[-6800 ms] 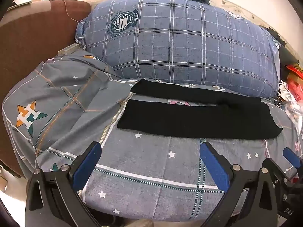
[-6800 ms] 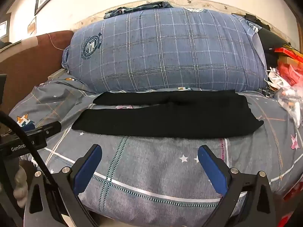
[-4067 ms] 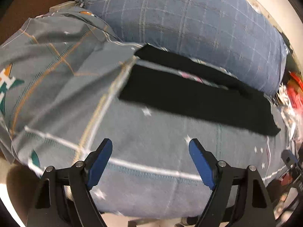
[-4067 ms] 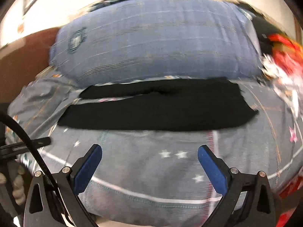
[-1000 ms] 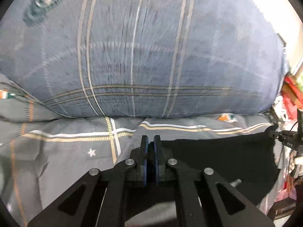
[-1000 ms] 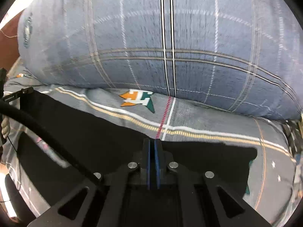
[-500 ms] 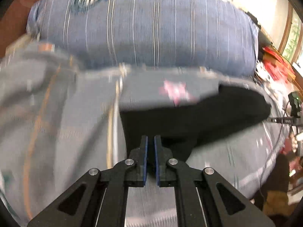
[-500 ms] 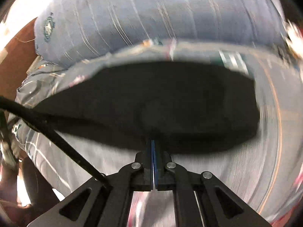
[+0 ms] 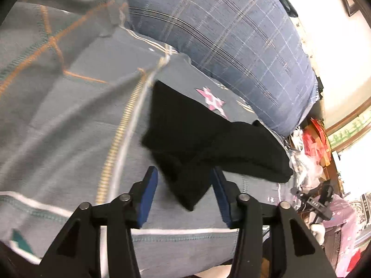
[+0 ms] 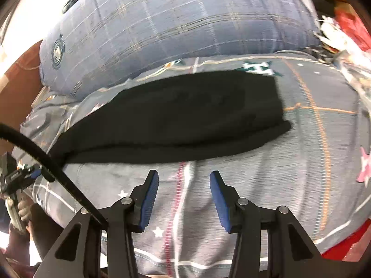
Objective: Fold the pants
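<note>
**Inspector:** Left wrist view, from the left edge across. Report.

**Assistant:** The grey bedspread point(image 9: 58, 120) fills the left half of the frame, with orange stitching and a pale seam running diagonally. The blue plaid pillow point(image 9: 220, 37) spans the top centre to upper right. The black pants point(image 9: 208, 139) lie folded on the bedspread at centre frame, one layer over another. A pink star print shows just above them. Clutter of red and white items sits at the right edge.

**Inspector:** State of the left claw?

**Assistant:** The left claw point(image 9: 184, 193) sits at bottom centre, blue pads parted to a moderate gap. A corner of the pants lies between the pads; neither pad visibly presses it, so it holds nothing.

**Inspector:** Right wrist view, same order.

**Assistant:** At the far left edge, a black cable crosses the frame and the other handheld tool shows small and low. The pants point(image 10: 176, 115) stretch across the middle of the frame as a long dark band, upper layer stacked on lower. The pillow point(image 10: 176, 23) fills the top. The bedspread point(image 10: 313, 162) runs beneath and to the right.

**Inspector:** Right claw?

**Assistant:** The right claw point(image 10: 184, 194), bottom centre, stands moderately parted over bare bedspread, just below the pants' near edge, gripping nothing.
</note>
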{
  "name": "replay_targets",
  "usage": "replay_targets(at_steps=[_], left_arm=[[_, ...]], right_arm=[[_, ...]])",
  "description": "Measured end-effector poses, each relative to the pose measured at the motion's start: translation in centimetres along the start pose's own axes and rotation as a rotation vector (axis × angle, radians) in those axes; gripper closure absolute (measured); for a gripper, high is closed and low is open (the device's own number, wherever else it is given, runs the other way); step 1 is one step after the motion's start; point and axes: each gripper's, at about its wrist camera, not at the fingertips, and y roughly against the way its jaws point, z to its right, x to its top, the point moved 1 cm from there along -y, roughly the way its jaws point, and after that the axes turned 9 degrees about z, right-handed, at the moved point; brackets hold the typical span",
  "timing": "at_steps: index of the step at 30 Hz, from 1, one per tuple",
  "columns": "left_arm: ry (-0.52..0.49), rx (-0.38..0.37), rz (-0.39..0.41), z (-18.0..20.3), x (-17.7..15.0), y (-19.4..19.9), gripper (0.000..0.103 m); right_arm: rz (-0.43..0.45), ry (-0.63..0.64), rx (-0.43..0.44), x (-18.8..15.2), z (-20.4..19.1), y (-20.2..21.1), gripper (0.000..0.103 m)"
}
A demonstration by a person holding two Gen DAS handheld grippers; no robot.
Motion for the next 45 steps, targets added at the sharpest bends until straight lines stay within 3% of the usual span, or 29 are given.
replay_targets(at_steps=[2, 3, 4, 5, 9, 13, 16, 18, 21, 22, 24, 28, 31, 36, 40, 45], left_arm=[[-0.081, 0.050, -0.007, 1.5, -0.7, -1.3, 0.047], [-0.137, 0.075, -0.020, 2.4, -1.0, -1.9, 0.055], [-0.236, 0.108, -0.059, 3.9, -1.4, -3.0, 0.093], [-0.293, 0.134, -0.089, 4.8, -1.4, -3.7, 0.097], [-0.471, 0.208, -0.018, 8.9, 1.9, -4.1, 0.097], [-0.590, 0.242, 0.196, 13.2, 8.8, -1.9, 0.096], [-0.766, 0.313, 0.275, 14.4, 8.4, -1.2, 0.094], [-0.862, 0.388, 0.251, 13.5, 6.3, -2.0, 0.089], [-0.966, 0.535, 0.094, 8.6, 1.2, -4.6, 0.082], [-0.941, 0.569, 0.019, 5.8, -0.4, -4.9, 0.082], [-0.847, 0.580, -0.023, 2.9, -1.1, -4.0, 0.084], [-0.501, 0.471, 0.067, -0.8, 1.4, 1.4, 0.082], [-0.374, 0.415, 0.119, -1.4, 2.9, 3.0, 0.067], [-0.281, 0.272, 0.133, 0.7, 4.4, 2.0, 0.062], [-0.264, 0.137, 0.114, 4.2, 3.6, 0.2, 0.049], [-0.252, 0.127, 0.073, 5.4, 3.0, -2.1, 0.048]], right_arm=[[-0.025, 0.012, 0.016, -0.5, -1.0, -1.3, 0.053], [-0.032, 0.013, 0.022, -0.8, -1.3, -1.8, 0.053], [-0.038, 0.013, 0.026, -1.0, -1.4, -2.1, 0.053], [-0.043, 0.010, 0.027, -1.1, -1.6, -2.5, 0.053], [-0.045, -0.014, 0.036, -1.6, -1.6, -3.1, 0.053], [-0.039, -0.010, 0.022, -1.8, -1.9, -3.2, 0.053], [-0.041, -0.025, 0.022, -2.1, -1.7, -3.1, 0.053], [-0.048, -0.042, 0.027, -2.7, -1.3, -3.3, 0.053], [-0.054, -0.061, 0.034, -3.4, -0.9, -3.8, 0.052], [-0.046, -0.063, 0.039, -3.4, -0.9, -3.7, 0.051], [-0.047, -0.068, 0.044, -3.2, -1.0, -3.6, 0.050], [-0.034, -0.034, 0.054, -2.4, -2.3, -3.1, 0.050], [-0.022, -0.020, 0.064, -2.1, -3.3, -3.0, 0.048], [-0.014, -0.060, 0.074, -2.0, -3.2, -3.2, 0.048], [0.035, -0.189, 0.094, -1.2, -0.7, -2.0, 0.048], [0.128, -0.433, 0.101, 0.4, 5.2, -0.5, 0.042]])
